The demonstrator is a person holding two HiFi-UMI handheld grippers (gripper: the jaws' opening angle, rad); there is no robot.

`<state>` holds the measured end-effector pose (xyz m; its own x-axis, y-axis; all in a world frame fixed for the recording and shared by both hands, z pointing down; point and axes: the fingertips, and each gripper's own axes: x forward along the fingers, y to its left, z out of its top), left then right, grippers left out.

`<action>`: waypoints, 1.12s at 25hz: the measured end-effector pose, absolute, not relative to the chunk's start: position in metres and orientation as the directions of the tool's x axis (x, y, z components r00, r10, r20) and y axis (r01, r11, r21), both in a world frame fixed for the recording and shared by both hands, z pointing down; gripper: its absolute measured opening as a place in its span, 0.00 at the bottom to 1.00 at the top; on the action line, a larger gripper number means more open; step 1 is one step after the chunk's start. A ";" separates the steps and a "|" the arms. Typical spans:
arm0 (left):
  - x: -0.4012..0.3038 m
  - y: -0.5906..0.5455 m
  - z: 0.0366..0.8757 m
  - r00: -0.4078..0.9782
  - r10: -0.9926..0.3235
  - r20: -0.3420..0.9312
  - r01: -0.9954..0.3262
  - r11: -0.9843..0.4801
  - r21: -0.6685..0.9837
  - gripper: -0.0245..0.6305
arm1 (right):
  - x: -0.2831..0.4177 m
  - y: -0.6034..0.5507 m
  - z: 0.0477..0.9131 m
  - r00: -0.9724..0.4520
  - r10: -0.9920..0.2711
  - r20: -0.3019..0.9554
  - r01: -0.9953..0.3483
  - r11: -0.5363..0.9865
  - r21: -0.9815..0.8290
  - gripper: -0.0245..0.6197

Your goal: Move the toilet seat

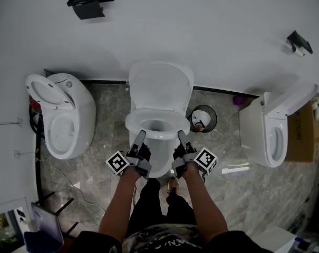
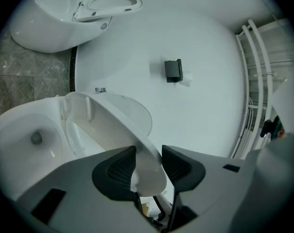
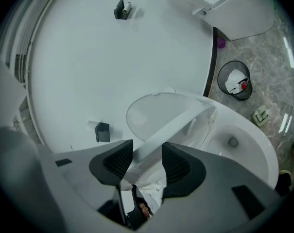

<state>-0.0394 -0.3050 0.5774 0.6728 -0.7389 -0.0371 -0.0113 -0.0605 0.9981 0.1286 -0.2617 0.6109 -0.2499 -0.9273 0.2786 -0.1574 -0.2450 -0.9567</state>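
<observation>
The middle white toilet stands against the wall with its lid (image 1: 160, 84) up. Its white seat ring (image 1: 157, 122) is tilted up off the bowl (image 2: 35, 137), front edge raised. My left gripper (image 1: 141, 134) holds the seat's front left rim and my right gripper (image 1: 180, 135) the front right rim. In the left gripper view the seat (image 2: 115, 123) runs between the dark pads of my left gripper (image 2: 147, 153), which press on it. The right gripper view shows the seat (image 3: 178, 124) clamped the same way in my right gripper (image 3: 147, 150), with the lid (image 3: 149, 113) behind.
A second toilet (image 1: 64, 121) stands at the left and a third (image 1: 272, 136) at the right. A black waste bin (image 1: 202, 118) sits right of the middle toilet. Paper holders (image 1: 90, 3) hang on the wall. The person's legs stand just in front of the bowl.
</observation>
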 end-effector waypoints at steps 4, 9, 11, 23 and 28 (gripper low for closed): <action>-0.039 -0.315 0.575 0.689 -0.723 -0.051 0.000 -0.069 0.998 0.31 | 0.131 -0.273 0.607 -0.221 -0.939 0.265 -0.154 -0.235 -0.960 0.34; -0.036 -0.327 0.570 0.710 -0.701 -0.071 0.026 -0.075 0.997 0.31 | 0.135 -0.284 0.603 -0.181 -0.947 0.265 -0.151 -0.239 -0.959 0.34; -0.036 -0.332 0.568 0.713 -0.697 -0.076 0.030 -0.077 0.997 0.31 | 0.135 -0.289 0.602 -0.173 -0.949 0.265 -0.152 -0.240 -0.959 0.34; -0.026 -0.362 0.558 0.709 -0.699 -0.096 0.050 -0.085 0.995 0.30 | 0.146 -0.318 0.591 -0.160 -0.957 0.244 -0.126 -0.225 -0.966 0.35; -0.022 -0.377 0.555 0.692 -0.715 -0.099 0.063 -0.077 0.995 0.30 | 0.149 -0.332 0.588 -0.170 -0.955 0.243 -0.126 -0.224 -0.966 0.35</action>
<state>-0.0222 -0.3769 0.5547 0.6920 -0.7151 -0.0991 0.0633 -0.0767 0.9950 0.1488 -0.3317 0.5877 -0.1695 -0.9551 0.2430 -0.1262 -0.2235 -0.9665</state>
